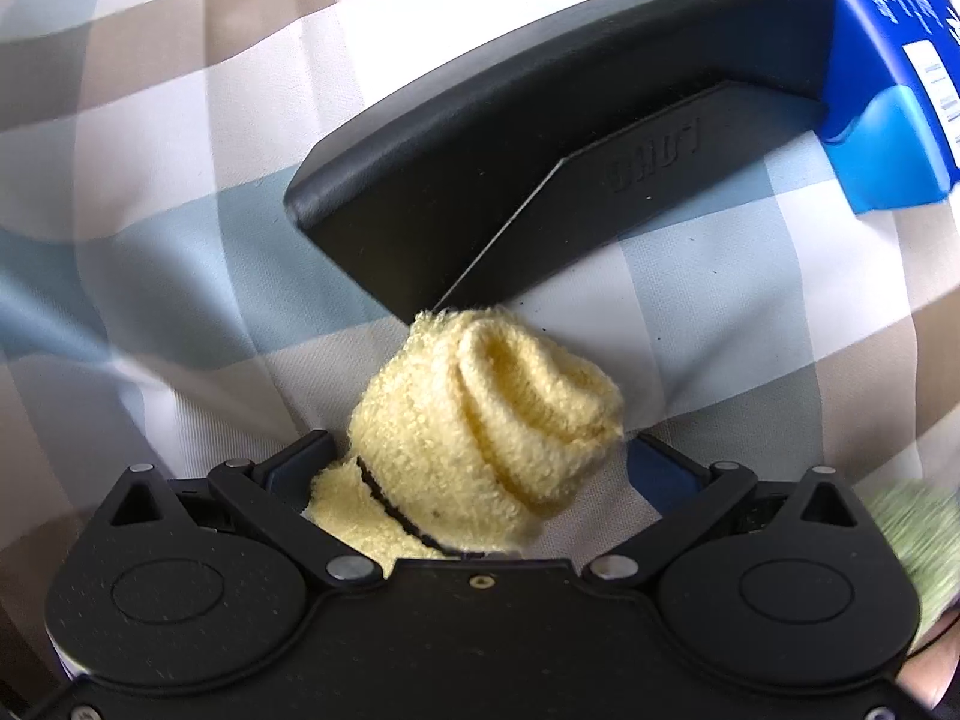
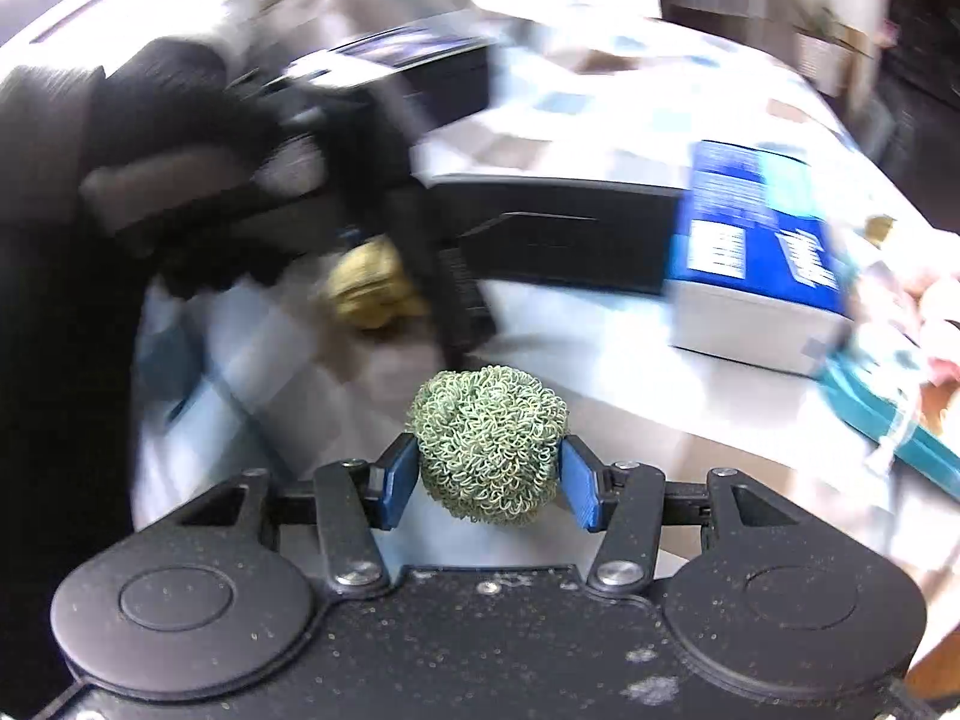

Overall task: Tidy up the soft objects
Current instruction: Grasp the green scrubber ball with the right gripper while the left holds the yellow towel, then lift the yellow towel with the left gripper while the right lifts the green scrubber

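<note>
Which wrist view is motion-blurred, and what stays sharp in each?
Left wrist view: sharp throughout, the yellow sock in the left gripper and the black case are crisp; fisheye bends the checked cloth. Right wrist view: background heavily smeared, blue box streaked; only the right gripper and its green sock stay sharp.

We can read almost nothing here. The black case (image 1: pixel 558 138) carries a small embossed mark, upside down from the left wrist view, whose letters we cannot make out. The blue box (image 1: pixel 894 60) bears white print and labels too blurred to read.
</note>
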{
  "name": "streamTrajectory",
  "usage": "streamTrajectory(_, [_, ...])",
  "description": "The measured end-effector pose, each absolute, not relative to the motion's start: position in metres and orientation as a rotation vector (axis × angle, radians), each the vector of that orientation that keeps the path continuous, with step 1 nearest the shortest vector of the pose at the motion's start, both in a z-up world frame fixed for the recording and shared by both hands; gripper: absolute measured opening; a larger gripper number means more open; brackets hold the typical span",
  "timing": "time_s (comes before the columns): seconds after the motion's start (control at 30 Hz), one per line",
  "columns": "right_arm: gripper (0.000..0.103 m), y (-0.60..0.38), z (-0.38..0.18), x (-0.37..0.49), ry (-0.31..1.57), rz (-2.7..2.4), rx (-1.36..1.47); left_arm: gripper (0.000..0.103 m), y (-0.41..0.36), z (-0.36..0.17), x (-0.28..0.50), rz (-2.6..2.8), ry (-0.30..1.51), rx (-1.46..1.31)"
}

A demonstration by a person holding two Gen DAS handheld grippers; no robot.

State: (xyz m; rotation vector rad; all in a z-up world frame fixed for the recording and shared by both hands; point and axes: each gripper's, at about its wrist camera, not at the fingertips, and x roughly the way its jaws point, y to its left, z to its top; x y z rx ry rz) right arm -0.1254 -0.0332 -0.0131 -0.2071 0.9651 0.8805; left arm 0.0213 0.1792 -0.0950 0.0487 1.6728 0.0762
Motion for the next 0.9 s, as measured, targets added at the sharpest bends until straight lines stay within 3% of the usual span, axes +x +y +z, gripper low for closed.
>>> streamTrajectory(0.33, [0.051, -0.082, -0.001, -0.078, 1.005, 0.687, -0.021, 0.101, 0.168, -0.083, -0.01, 0.297, 1.549, -0.011])
streamTrajectory(0.57, [0.052, -0.078, -0.009, -0.081, 0.99, 0.64, -0.049, 0.096, 0.193, -0.078, -0.023, 0.311, 1.464, -0.402])
streamTrajectory(0.9, [0.053, -0.08, -0.015, -0.078, 0.96, 0.586, -0.067, 0.09, 0.159, -0.072, -0.04, 0.27, 1.336, -0.334])
